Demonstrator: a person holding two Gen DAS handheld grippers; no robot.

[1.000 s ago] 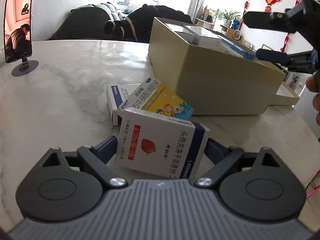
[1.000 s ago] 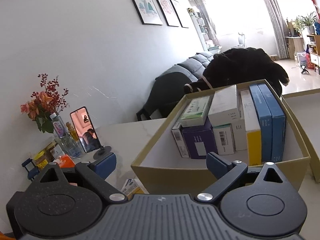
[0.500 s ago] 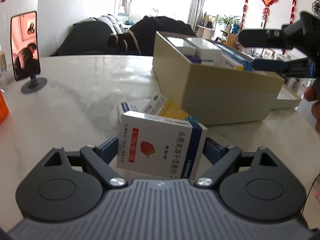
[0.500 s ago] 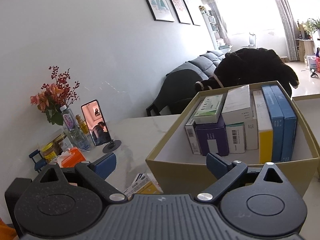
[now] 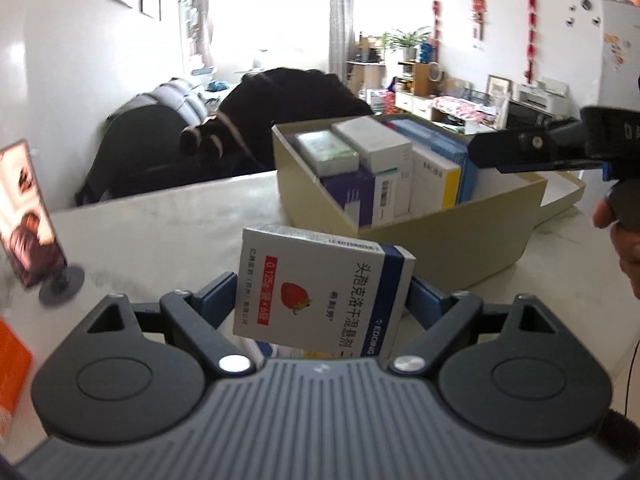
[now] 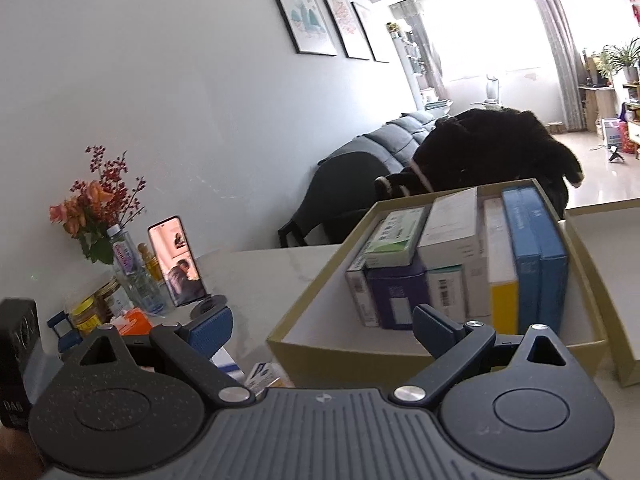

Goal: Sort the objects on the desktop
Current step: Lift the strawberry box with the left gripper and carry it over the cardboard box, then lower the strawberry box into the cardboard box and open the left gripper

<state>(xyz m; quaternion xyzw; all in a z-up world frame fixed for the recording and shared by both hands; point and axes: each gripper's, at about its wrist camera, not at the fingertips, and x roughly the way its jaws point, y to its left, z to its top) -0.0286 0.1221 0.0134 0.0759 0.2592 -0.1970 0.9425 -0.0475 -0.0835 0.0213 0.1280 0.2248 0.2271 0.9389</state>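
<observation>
Your left gripper (image 5: 322, 300), jaws clamped on the strawberry medicine box (image 5: 322, 292), has lifted it off the table (image 5: 160, 224) toward the carton (image 5: 452, 240). Your right gripper (image 6: 322, 324) waits wide open, holding nothing.

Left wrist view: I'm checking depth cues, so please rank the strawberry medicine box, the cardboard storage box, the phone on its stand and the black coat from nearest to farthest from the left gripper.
1. Strawberry medicine box: held between the left gripper jaws.
2. Phone on its stand: far left on the table.
3. Cardboard storage box: ahead, right; too close to call with the phone.
4. Black coat: beyond the table's far edge.
</observation>
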